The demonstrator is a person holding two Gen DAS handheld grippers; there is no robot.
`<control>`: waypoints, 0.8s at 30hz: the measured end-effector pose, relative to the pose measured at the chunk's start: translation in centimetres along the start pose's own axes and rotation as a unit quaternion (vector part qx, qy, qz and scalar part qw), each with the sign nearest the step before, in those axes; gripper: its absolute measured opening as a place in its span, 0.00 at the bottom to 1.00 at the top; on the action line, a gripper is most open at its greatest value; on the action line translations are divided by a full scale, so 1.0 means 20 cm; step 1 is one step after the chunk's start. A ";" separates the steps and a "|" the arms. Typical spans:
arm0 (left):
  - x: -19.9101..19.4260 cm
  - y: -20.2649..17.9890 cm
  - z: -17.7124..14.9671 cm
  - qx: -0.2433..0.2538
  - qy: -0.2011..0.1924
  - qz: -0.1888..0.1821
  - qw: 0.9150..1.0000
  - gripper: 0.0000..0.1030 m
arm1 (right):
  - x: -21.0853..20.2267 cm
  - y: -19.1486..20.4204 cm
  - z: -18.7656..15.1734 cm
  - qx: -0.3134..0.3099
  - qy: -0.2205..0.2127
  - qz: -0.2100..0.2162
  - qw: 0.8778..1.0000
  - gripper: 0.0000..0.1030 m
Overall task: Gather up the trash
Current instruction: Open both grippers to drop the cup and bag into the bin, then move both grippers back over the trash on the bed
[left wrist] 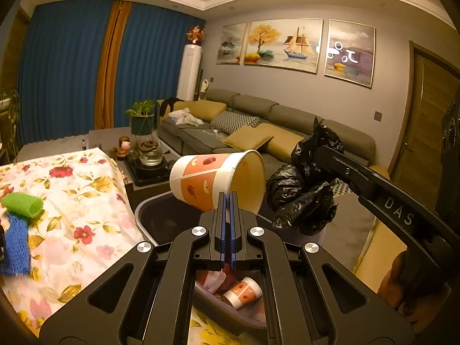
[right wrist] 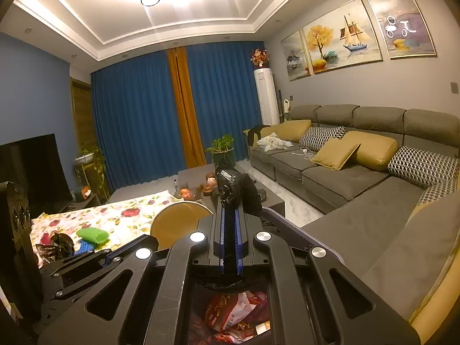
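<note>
Sideways, smooth paper cup [left wrist: 212,181] beside crinkled black bag [left wrist: 304,192].

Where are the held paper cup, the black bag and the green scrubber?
paper cup [left wrist: 207,181], left wrist view, on its printed side wall.
black bag [left wrist: 302,198], left wrist view, on the crumpled bulk below the right gripper's fingers.
green scrubber [right wrist: 93,235], right wrist view, on its top face.

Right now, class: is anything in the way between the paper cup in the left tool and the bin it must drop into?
Nothing visible. The left tool grips the paper cup by its rim right above the open bin. The black bag in the right tool hangs beside it, to the right.
</note>
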State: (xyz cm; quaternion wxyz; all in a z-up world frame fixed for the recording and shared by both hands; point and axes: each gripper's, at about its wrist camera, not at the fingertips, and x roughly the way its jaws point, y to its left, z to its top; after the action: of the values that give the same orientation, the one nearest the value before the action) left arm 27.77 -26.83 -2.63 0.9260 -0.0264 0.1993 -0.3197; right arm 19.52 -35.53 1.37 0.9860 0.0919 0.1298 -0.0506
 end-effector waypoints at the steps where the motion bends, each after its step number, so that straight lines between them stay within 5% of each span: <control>1: 0.01 0.00 0.00 -0.002 0.001 -0.001 1.000 0.01 | 0.01 0.00 0.00 0.001 0.001 0.001 1.000 0.07; 10: 0.03 0.01 -0.01 -0.005 0.009 -0.010 1.000 0.02 | 0.04 -0.04 0.00 0.013 0.013 -0.001 1.000 0.07; 12: 0.03 0.01 -0.02 -0.003 0.010 -0.006 1.000 0.02 | 0.04 -0.04 0.01 0.016 0.011 -0.004 1.000 0.15; 14: 0.02 0.03 -0.01 -0.007 0.010 0.006 1.000 0.06 | 0.03 -0.04 0.02 0.012 0.004 -0.011 1.000 0.39; 17: -0.01 0.08 0.00 -0.016 0.006 0.032 0.999 0.35 | 0.02 -0.03 0.01 0.009 -0.001 -0.016 1.000 0.51; 19: -0.06 0.13 0.01 -0.028 -0.005 0.054 0.998 0.68 | 0.01 -0.04 0.02 0.011 -0.003 -0.018 1.000 0.54; 24: -0.21 0.18 0.02 -0.034 -0.031 0.094 0.994 0.87 | -0.03 -0.03 0.02 0.015 -0.012 -0.023 1.000 0.66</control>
State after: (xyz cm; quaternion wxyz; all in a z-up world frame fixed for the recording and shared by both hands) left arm 27.07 -21.41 -1.35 0.9563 -0.0490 0.1826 -0.2230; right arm 18.92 -36.09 1.84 0.9845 0.1036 0.1195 -0.0764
